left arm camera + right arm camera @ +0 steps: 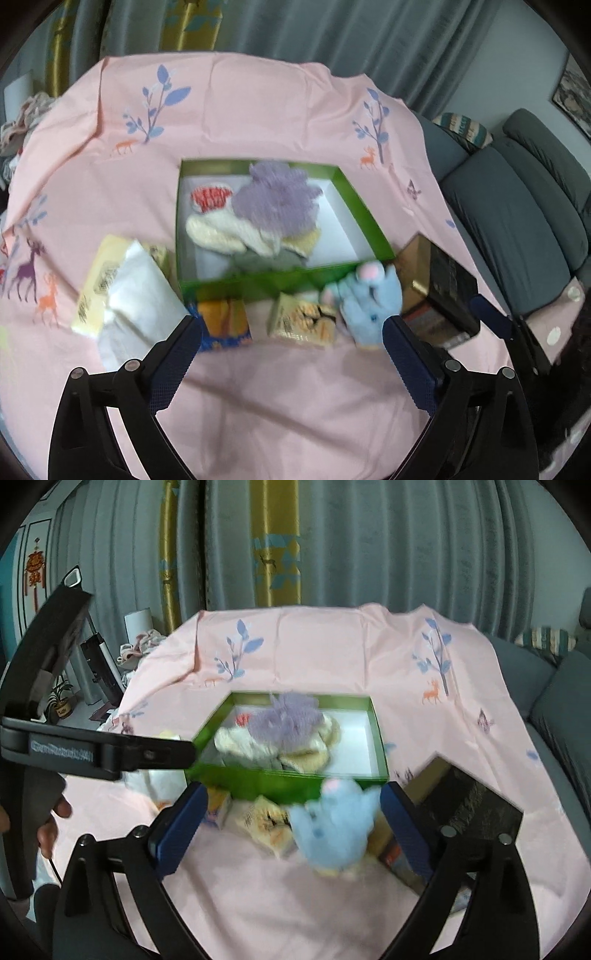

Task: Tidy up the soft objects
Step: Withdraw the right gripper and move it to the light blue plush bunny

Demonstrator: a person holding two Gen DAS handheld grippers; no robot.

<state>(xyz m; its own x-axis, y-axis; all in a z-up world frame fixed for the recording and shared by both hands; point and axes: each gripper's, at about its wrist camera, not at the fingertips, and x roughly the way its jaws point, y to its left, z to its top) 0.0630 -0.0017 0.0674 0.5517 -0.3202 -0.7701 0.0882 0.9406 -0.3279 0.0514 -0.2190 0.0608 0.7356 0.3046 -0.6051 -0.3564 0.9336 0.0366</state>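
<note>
A green box [258, 284] sits mid-table on the pink cloth. It holds a purple knitted piece [277, 195], cream knitted pieces [221, 232], a red-and-white piece [210, 197] and something grey. A light blue plush toy [369, 306] lies outside it, against the front right corner. My left gripper [293, 328] is open over the cloth in front of the box, with nothing gripped. My right gripper [293, 794] is open too. The blurred plush toy [332, 830] sits between its fingers, closer to the right one, and no pad presses on it.
In front of the box are a tissue pack [122, 291], a small orange box [223, 321], a gold packet [303, 321] and a dark tin [439, 288]. A grey sofa [517, 221] stands to the right and curtains hang behind. A hand [51, 823] holds the left gripper's handle.
</note>
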